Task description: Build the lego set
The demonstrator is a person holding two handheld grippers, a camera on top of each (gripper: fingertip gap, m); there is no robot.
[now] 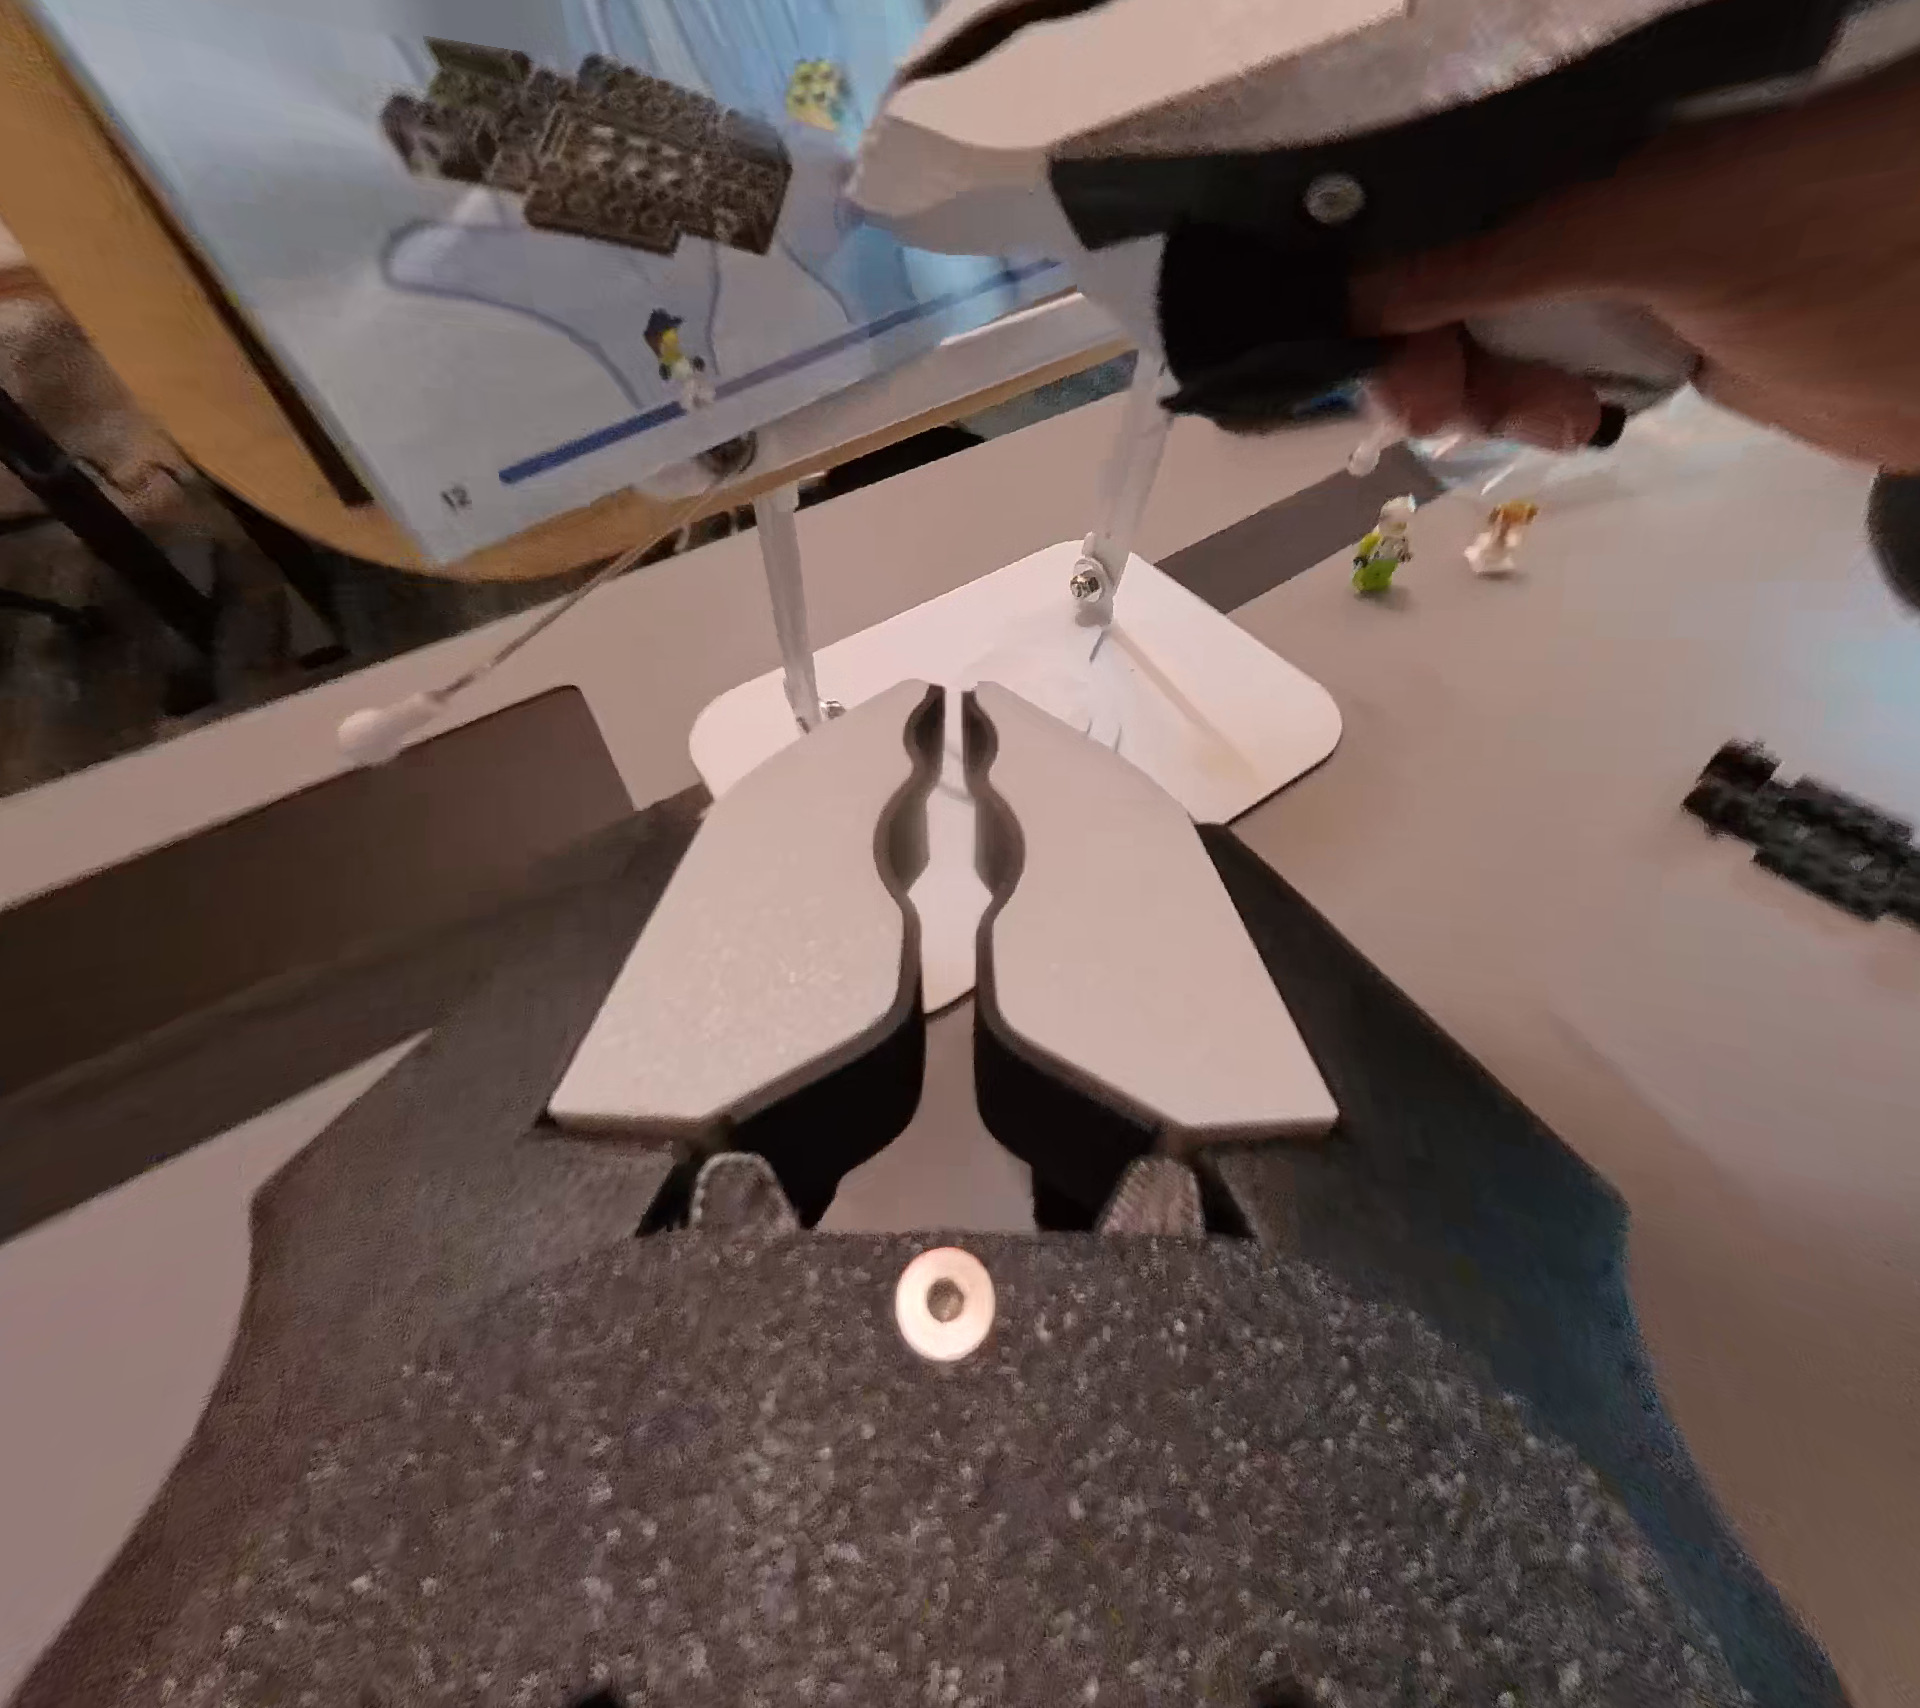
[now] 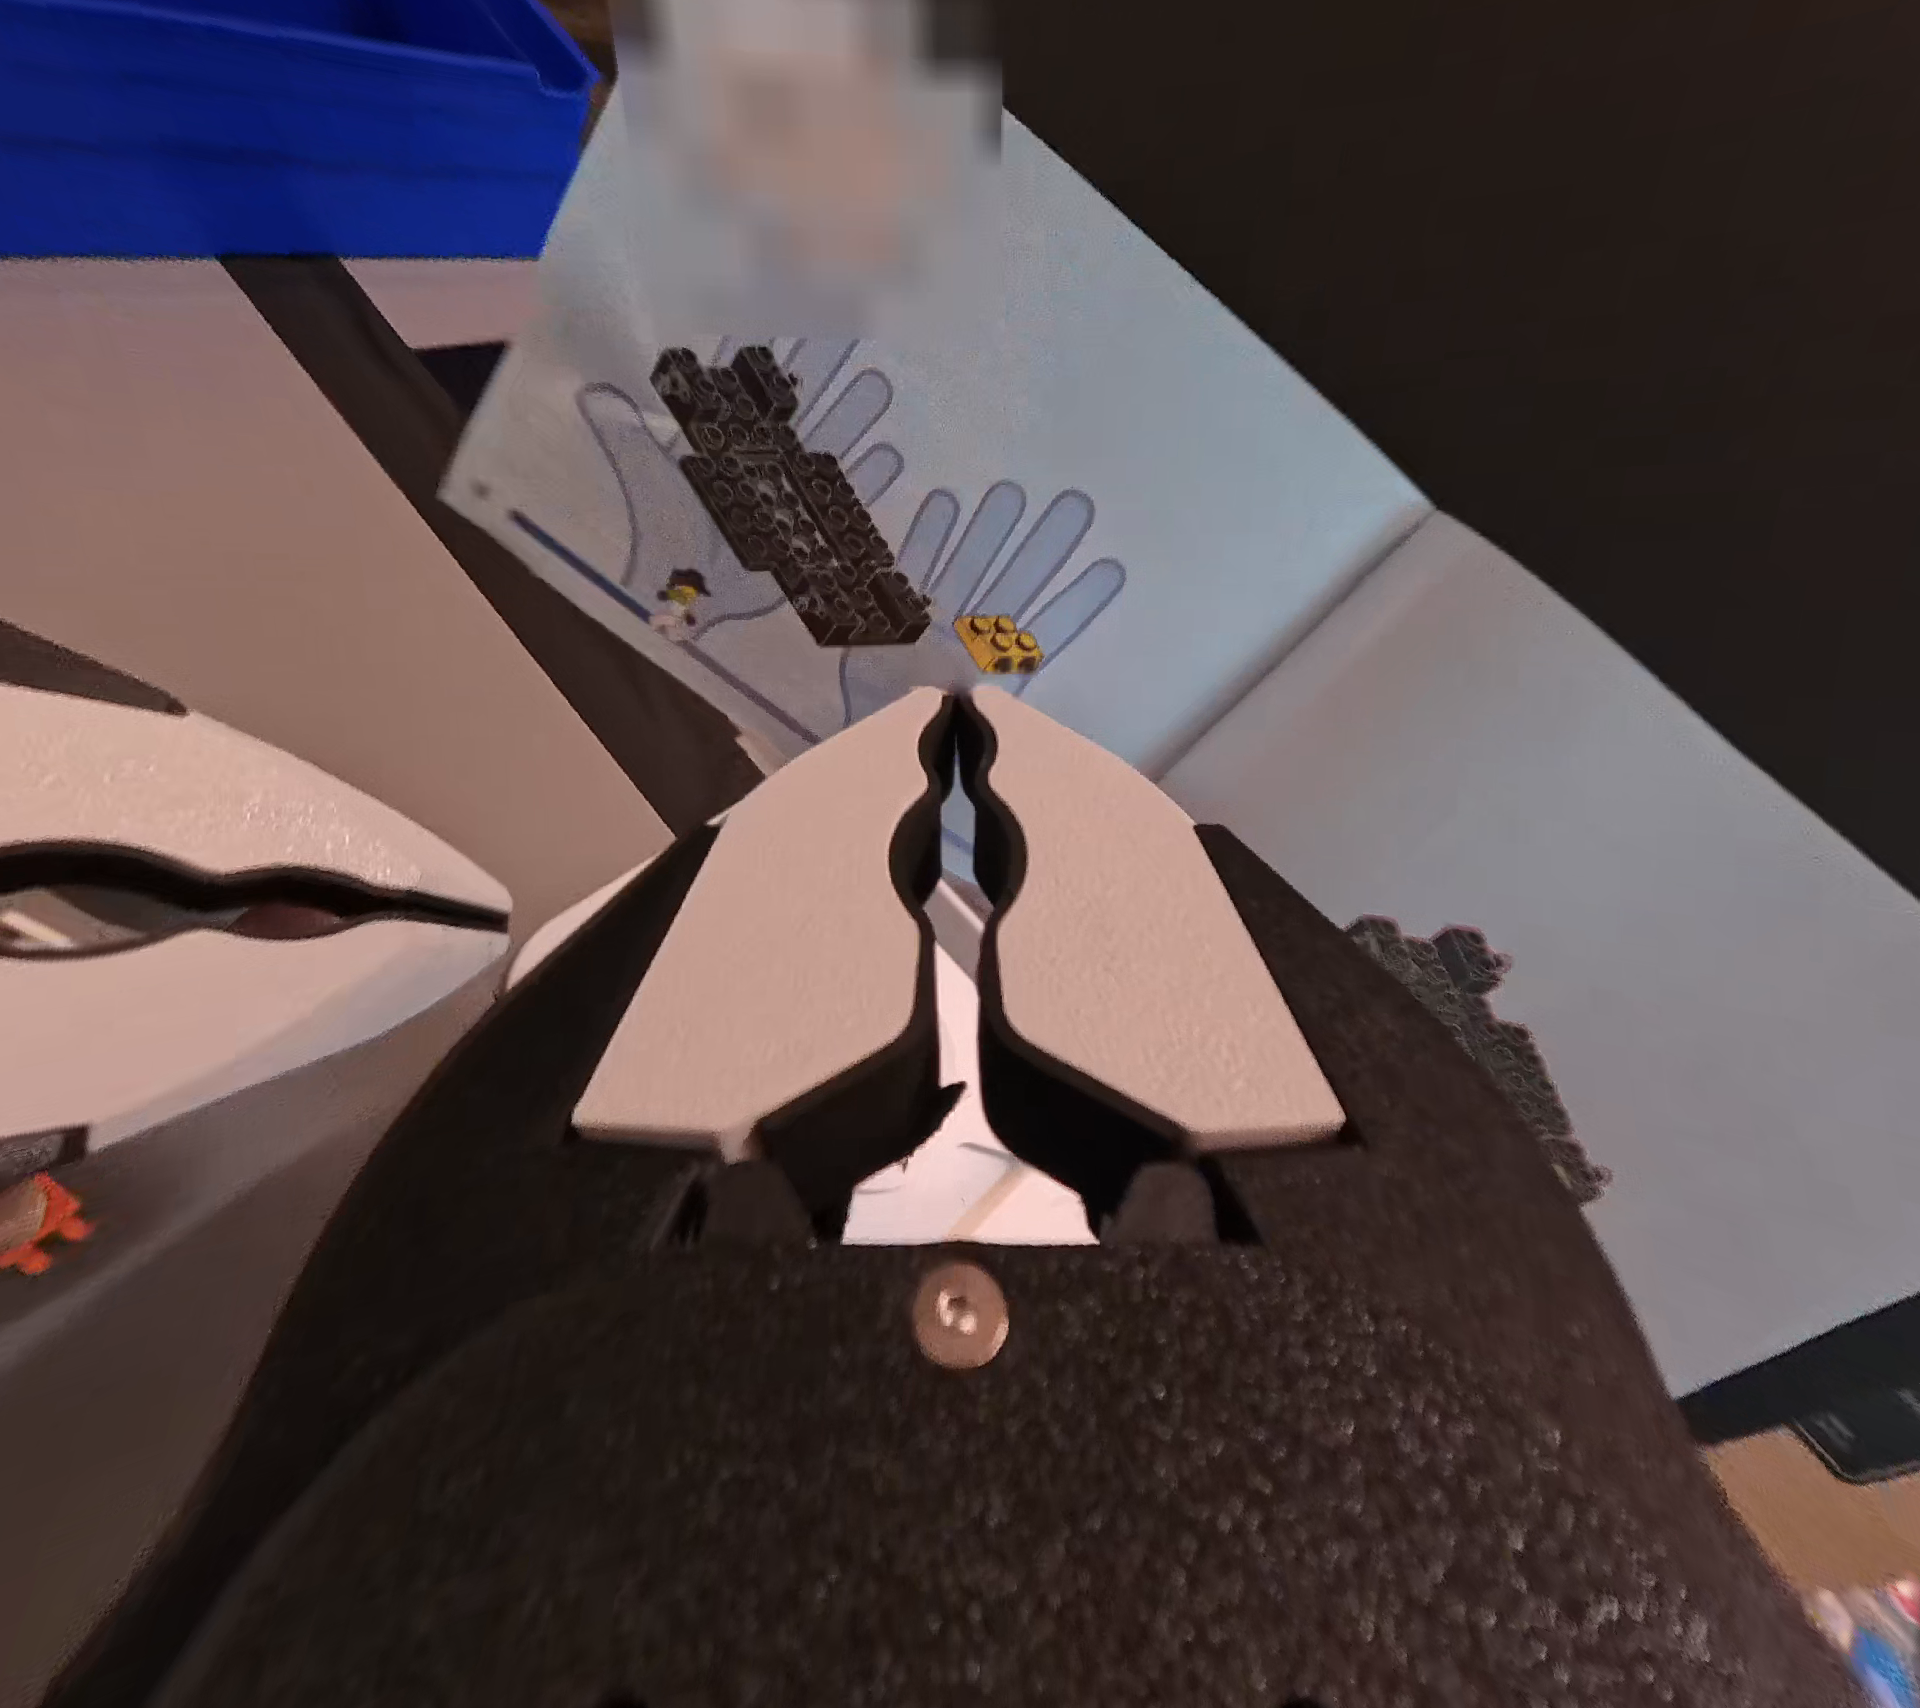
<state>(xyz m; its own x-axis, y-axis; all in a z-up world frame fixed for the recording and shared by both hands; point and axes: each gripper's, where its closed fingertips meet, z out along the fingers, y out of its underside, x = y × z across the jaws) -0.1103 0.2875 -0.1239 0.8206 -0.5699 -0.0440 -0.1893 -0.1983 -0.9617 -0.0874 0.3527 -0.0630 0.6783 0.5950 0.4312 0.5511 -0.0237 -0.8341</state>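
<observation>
Lego base (image 1: pixel 1808 837), a black studded strip, lies flat on the table (image 1: pixel 1507 983), far right of my left tool (image 1: pixel 951 702), long axis running near-right. My right tool (image 2: pixel 956 702) is nearer. Both tools are pressed together, empty.

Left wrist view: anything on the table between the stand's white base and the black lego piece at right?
Nothing: in the left wrist view the table is bare between the white base and the black lego piece.

Blk lego plate (image 1: pixel 1813 843), white tongs (image 1: pixel 951 708), blue bin (image 2: pixel 260 48).
</observation>
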